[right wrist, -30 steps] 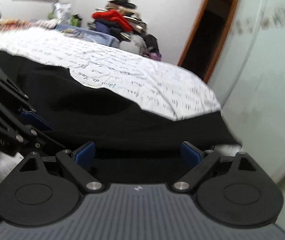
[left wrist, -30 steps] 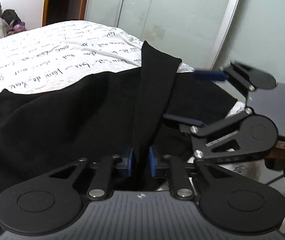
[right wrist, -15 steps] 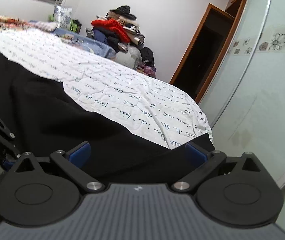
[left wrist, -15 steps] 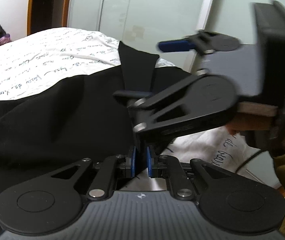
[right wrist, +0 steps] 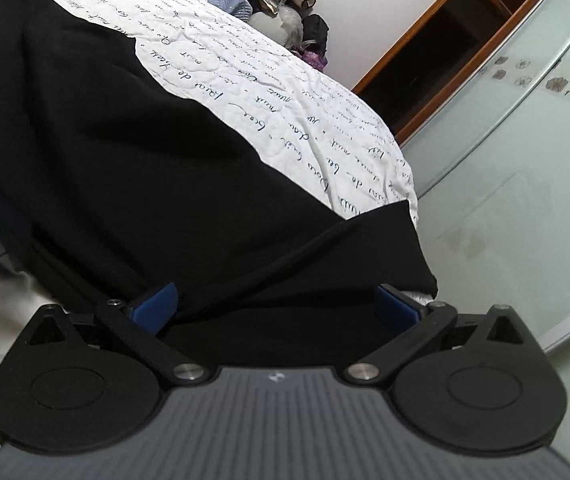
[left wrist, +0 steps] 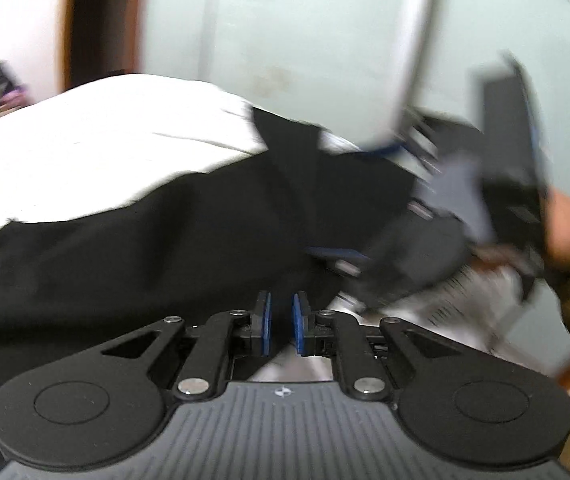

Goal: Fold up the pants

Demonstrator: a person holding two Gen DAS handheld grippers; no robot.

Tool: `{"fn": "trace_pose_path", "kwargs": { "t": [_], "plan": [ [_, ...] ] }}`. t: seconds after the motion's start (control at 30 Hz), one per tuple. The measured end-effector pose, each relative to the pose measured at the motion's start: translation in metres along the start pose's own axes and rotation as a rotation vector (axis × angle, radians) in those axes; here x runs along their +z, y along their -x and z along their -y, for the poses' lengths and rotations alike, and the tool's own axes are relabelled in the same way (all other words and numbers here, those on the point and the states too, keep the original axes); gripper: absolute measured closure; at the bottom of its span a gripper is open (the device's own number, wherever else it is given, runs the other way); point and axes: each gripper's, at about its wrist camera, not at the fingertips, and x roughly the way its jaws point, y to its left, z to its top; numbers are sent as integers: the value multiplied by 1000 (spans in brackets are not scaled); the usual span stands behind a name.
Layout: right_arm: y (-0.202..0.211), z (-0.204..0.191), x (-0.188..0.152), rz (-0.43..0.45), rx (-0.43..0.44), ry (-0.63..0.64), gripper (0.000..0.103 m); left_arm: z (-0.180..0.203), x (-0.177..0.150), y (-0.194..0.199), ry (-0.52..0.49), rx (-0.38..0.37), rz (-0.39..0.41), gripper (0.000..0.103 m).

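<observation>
Left gripper (left wrist: 281, 322) pinching a pants (right wrist: 157, 168) edge – likely to keep it lifted. Right gripper (right wrist: 277, 304) spread wide over cloth – probably seeking a second hold.

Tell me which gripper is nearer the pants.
Left. The left gripper is nearly shut on a strip of the pants; the right gripper gapes open, fabric between its fingers, ungripped.

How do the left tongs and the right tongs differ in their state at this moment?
The left tongs are nearly shut, pads close together with black pants fabric running into the gap; the right tongs are wide open, holding nothing, with the fabric lying between the spread pads. The left view is blurred; the right view is sharp. Both have blue pads and point over the pants.
</observation>
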Motion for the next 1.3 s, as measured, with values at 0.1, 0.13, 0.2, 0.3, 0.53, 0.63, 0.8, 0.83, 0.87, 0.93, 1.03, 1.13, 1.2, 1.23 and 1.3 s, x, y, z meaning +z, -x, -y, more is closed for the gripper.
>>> {"fn": "trace_pose_path", "kwargs": {
  "t": [0.1, 0.13, 0.2, 0.3, 0.53, 0.63, 0.8, 0.83, 0.87, 0.93, 1.03, 1.13, 1.2, 1.23, 1.3],
  "plan": [
    [3, 6, -2, 15, 13, -41, 0, -20, 10, -6, 52, 96, 11, 92],
    [5, 9, -2, 30, 9, -67, 0, -23, 12, -10, 46, 136, 17, 91],
    [6, 14, 0, 56, -5, -105, 0, -24, 10, -21, -3, 194, 20, 91],
    [5, 25, 5, 86, 8, -178, 0, -25, -2, -39, -24, 206, -27, 91],
    [-41, 103, 11, 61, 132, -579, 0, -8, -25, -46, -138, 272, 76, 90],
    [-73, 133, 21, 74, 121, -682, 0, -16, -24, -43, -89, 235, 80, 88],
    [-144, 166, 49, 28, -9, -695, 0, -37, -27, -29, 37, 132, 92, 84],
    [-155, 171, 52, 29, -43, -683, 0, -39, -28, -26, 51, 114, 94, 80],
    [-165, 176, 55, 24, -77, -674, 1, -40, -29, -25, 60, 96, 96, 77],
    [-186, 186, 59, -2, -108, -673, 19, -40, -29, -24, 54, 55, 97, 50],
    [-217, 202, 58, -48, -36, -711, 41, -30, -28, -32, -9, -1, 82, 18],
    [-232, 208, 55, -72, -15, -726, 45, -19, -28, -32, -55, 53, 77, 18],
    [-234, 207, 52, -68, 14, -716, 56, -20, -29, -29, -43, 48, 80, 18],
    [-236, 207, 51, -79, 14, -718, 76, -22, -29, -27, -32, 42, 82, 18],
    [-232, 207, 47, -74, 13, -738, 93, -24, -30, -24, -21, 35, 86, 18]
  ]
}}
